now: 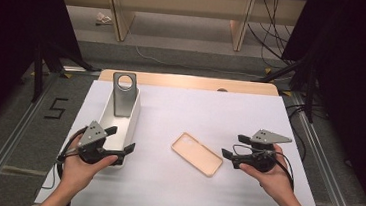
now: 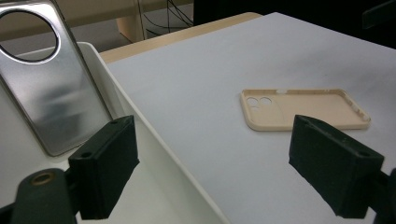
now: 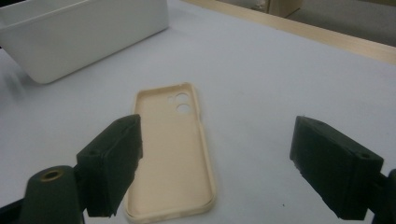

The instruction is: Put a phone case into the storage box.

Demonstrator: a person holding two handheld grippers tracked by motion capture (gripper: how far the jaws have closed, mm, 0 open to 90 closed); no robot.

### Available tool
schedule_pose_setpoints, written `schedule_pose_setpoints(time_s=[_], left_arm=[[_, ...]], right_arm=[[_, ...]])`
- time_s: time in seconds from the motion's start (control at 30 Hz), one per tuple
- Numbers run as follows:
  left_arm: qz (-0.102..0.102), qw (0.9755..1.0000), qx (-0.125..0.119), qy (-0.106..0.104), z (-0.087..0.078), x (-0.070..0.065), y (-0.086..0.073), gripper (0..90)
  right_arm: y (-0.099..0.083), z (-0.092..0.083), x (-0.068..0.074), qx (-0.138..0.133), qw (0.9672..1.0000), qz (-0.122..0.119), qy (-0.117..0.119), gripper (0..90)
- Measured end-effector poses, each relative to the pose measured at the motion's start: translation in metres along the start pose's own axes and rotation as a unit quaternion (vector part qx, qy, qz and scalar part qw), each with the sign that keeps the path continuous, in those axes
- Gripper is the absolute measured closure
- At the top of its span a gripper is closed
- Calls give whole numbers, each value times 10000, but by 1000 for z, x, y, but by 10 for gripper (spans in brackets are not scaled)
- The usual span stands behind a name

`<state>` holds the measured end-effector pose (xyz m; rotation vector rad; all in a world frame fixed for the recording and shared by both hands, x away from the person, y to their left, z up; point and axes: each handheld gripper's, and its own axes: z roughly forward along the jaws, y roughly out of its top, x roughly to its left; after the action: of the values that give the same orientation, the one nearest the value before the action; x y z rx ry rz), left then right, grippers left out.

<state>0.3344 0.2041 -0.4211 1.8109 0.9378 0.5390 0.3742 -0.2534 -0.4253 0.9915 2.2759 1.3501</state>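
Both spread and empty: the left hand-held gripper (image 1: 120, 138) straddles the white bin's (image 1: 131, 121) near wall, the right hand-held gripper (image 1: 233, 147) faces the beige phone case (image 1: 196, 154) at its 9 o'clock.

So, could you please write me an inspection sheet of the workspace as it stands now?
Surface: white table top with a wooden strip along its far edge.
Job's things: beige phone case lies flat, hollow side up, mid-table; silver phone case leans upright inside the white bin.
Clutter: nothing seen on the table.
Grippers: left gripper open, jaws astride the bin's near wall, holding nothing; right gripper open, beside the beige case, apart from it.
Cables: one trails from each gripper; more lie on the floor at far right.
Surroundings: grey floor marked with a 5 at left, wooden shelving behind, dark stands at both sides.
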Motion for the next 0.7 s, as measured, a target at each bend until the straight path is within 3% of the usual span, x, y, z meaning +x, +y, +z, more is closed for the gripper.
schedule_pose_setpoints(time_s=[0.7], left_arm=[[-15, 10000, 42, -1, 1, 1, -2, 151]], right_arm=[[2, 5, 0, 9, 10000, 70, 35, 177]])
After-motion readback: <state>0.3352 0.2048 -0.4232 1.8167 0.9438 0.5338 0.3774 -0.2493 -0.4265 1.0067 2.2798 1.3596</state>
